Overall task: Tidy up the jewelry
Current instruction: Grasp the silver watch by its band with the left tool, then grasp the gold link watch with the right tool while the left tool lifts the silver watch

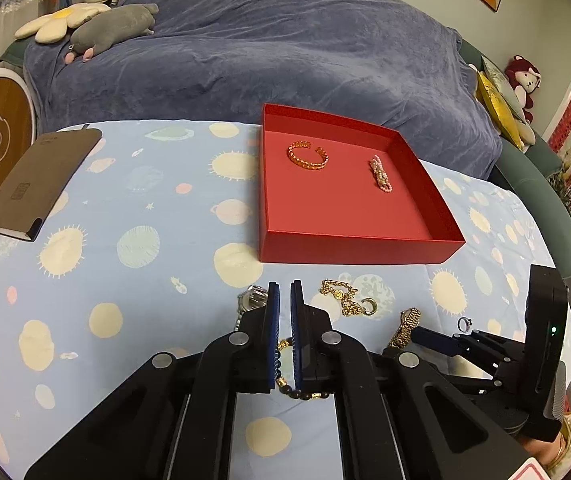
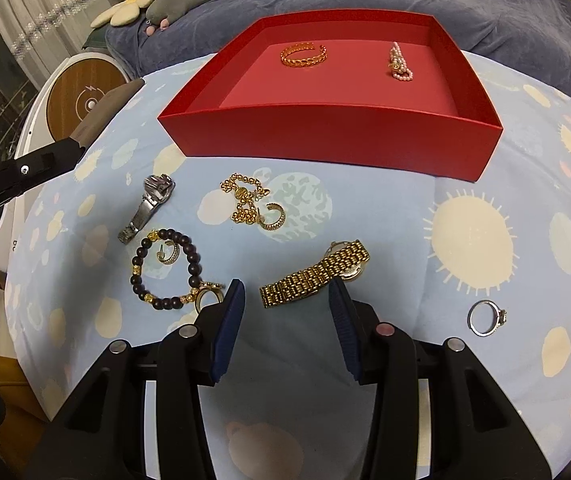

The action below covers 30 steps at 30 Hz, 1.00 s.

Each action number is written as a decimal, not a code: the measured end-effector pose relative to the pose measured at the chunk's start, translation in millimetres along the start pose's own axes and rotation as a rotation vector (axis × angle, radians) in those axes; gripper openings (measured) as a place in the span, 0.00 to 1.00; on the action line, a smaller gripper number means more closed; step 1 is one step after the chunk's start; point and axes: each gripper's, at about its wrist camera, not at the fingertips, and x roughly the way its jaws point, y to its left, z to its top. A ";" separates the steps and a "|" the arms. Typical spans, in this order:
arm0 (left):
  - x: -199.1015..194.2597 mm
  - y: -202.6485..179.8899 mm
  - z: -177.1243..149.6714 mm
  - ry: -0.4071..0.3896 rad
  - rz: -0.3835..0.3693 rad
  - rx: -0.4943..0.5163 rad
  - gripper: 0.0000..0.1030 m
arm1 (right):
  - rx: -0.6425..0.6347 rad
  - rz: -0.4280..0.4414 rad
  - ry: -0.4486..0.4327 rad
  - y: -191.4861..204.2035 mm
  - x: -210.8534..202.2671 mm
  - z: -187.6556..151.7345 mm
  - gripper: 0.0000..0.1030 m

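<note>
Right tool [image 2: 285, 292] gapes beside gold watch [image 2: 315, 274]; left tool [image 1: 284, 292] nearly closed, grasp unclear; no legible writing.

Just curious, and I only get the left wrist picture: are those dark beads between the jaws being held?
Observer: No. The bracelet lies flat on the cloth as a full loop, apart from the left gripper.
Operator: Is anything inside that loop?
Observer: Yes, a small earring lies within it.
Operator: And what is the right gripper up to?
Observer: The right gripper has its jaws open, with the end of the gold watch between them.
</note>
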 end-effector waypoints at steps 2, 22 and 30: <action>5.6 2.9 -2.2 0.029 0.010 -0.004 0.06 | 0.005 0.001 -0.001 -1.5 -1.0 -0.1 0.41; 82.1 14.6 -13.9 0.086 0.158 0.038 0.54 | -0.034 -0.034 -0.012 0.5 -6.9 -1.1 0.41; 83.2 5.9 -16.0 0.056 0.193 0.084 0.22 | -0.036 -0.046 -0.021 -1.6 -8.9 -1.0 0.41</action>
